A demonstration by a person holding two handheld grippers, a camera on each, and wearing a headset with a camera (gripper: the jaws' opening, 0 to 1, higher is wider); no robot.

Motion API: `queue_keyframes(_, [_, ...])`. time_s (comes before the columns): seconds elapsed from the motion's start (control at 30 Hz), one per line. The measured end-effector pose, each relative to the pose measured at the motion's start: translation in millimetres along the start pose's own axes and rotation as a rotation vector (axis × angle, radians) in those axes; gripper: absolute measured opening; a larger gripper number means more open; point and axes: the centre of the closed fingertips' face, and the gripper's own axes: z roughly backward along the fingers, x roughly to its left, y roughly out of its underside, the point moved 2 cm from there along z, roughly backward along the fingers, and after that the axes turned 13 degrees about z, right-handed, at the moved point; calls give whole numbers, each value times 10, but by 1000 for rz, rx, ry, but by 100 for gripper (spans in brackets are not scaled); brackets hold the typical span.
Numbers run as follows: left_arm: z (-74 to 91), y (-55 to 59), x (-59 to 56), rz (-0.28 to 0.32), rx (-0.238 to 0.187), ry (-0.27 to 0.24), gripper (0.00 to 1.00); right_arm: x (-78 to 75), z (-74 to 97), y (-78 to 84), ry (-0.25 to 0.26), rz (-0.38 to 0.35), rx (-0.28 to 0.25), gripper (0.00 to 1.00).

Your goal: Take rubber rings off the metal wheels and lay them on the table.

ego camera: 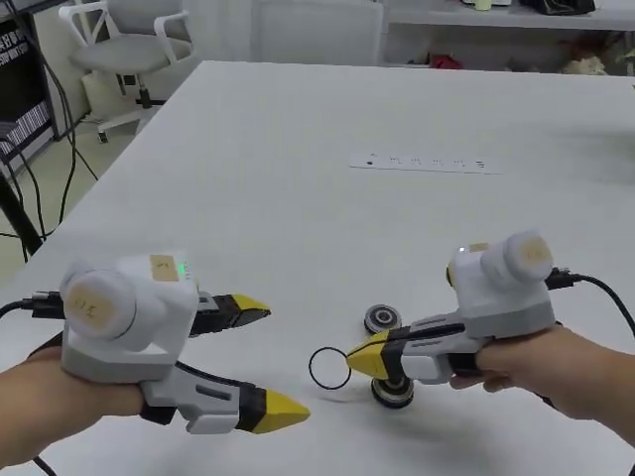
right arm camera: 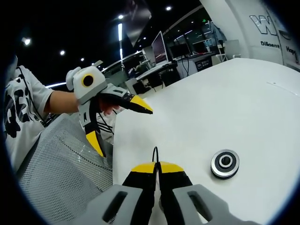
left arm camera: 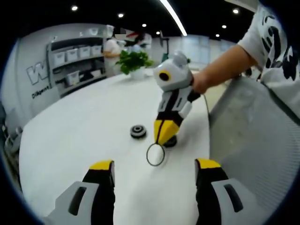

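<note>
My right gripper (ego camera: 353, 360) is shut on a thin black rubber ring (ego camera: 328, 368), which it holds just over the white table (ego camera: 298, 198). Under its jaws stands a metal wheel (ego camera: 393, 392), partly hidden. A second metal wheel (ego camera: 381, 318) lies a little further back. My left gripper (ego camera: 285, 359) stands open to the left of the ring, with nothing between its jaws. In the left gripper view the ring (left arm camera: 155, 154) hangs from the right gripper (left arm camera: 163, 136), and both wheels (left arm camera: 138, 131) (left arm camera: 170, 141) sit behind it. In the right gripper view the ring (right arm camera: 155, 153) is edge-on above the shut tips (right arm camera: 157, 168), with a wheel (right arm camera: 225, 163) at the right.
A white power strip (ego camera: 425, 163) lies across the far middle of the table. An office chair (ego camera: 124, 50) stands beyond the table's far left corner. The table's near edge runs close under both hands. A potted plant (left arm camera: 133, 61) stands at the far end.
</note>
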Motion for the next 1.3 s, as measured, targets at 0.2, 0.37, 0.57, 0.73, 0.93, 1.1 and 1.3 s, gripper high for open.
queue_keyframes(0.2, [5, 40, 8, 0, 13, -2, 72, 31, -84, 15, -8, 22, 16, 2])
queue_keyframes(0.37, [0, 43, 17, -6, 15, -8, 71, 72, -129, 68, -21, 43, 35, 7])
queue_keyframes(0.57, [-8, 49, 12, -5, 21, -3, 72, 35, -110, 101, 3, 64, 53, 18])
queue_keyframes(0.73, [-26, 56, 7, -9, 33, 0, 72, -3, -43, 107, 20, 68, 56, 25])
queue_keyframes(0.93, [-42, 36, -3, -12, 33, 3, 72, -26, 3, 129, 34, 79, 66, 31])
queue_keyframes(1.1, [-42, 25, -9, -14, 34, 4, 72, -20, 61, 118, 38, 93, 63, 34])
queue_keyframes(1.3, [-58, 7, -5, -17, 35, 5, 71, -27, 146, 96, 47, 107, 56, 36])
